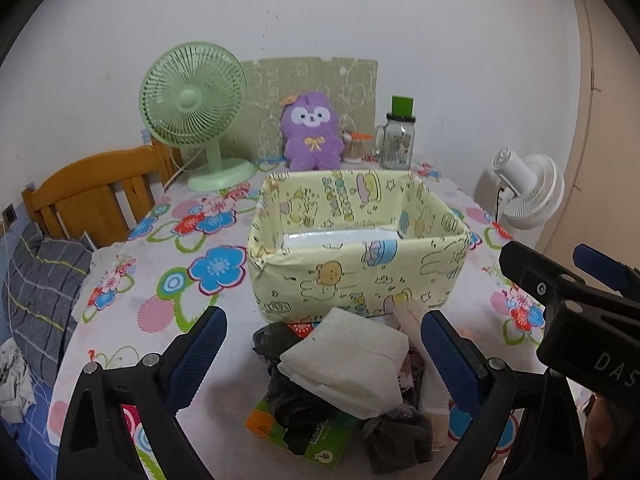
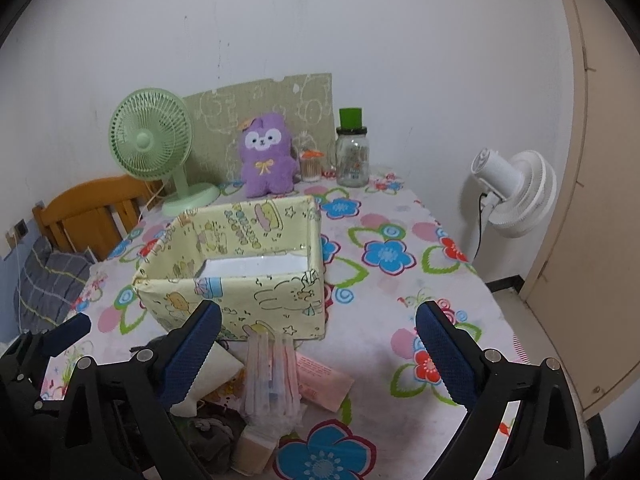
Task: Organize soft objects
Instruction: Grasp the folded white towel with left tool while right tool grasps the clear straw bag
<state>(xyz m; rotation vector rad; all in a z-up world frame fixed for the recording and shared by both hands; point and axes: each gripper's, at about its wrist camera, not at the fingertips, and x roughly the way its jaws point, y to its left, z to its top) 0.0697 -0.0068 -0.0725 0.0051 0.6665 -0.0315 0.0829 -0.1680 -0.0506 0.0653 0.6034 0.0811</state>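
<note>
A yellow cartoon-print fabric box (image 1: 352, 280) stands open and empty on the table; it also shows in the right wrist view (image 2: 256, 300). In front of it lies a pile of soft items: a folded white cloth (image 1: 348, 364), dark socks (image 1: 400, 440), a green packet (image 1: 316, 440), a clear pink-striped packet (image 2: 272, 380) and a pink pack (image 2: 320, 376). My left gripper (image 1: 324, 356) is open, its fingers on either side of the white cloth, just above it. My right gripper (image 2: 318, 352) is open and empty over the packets. The right gripper also shows in the left wrist view (image 1: 568, 276).
A flowered tablecloth (image 2: 400, 280) covers the table. At the back stand a green fan (image 1: 192, 112), a purple plush toy (image 1: 310, 132), a toothpick jar (image 1: 354, 148) and a glass mug with green lid (image 1: 398, 140). A wooden chair (image 1: 92, 196) is left, a white fan (image 2: 512, 196) right.
</note>
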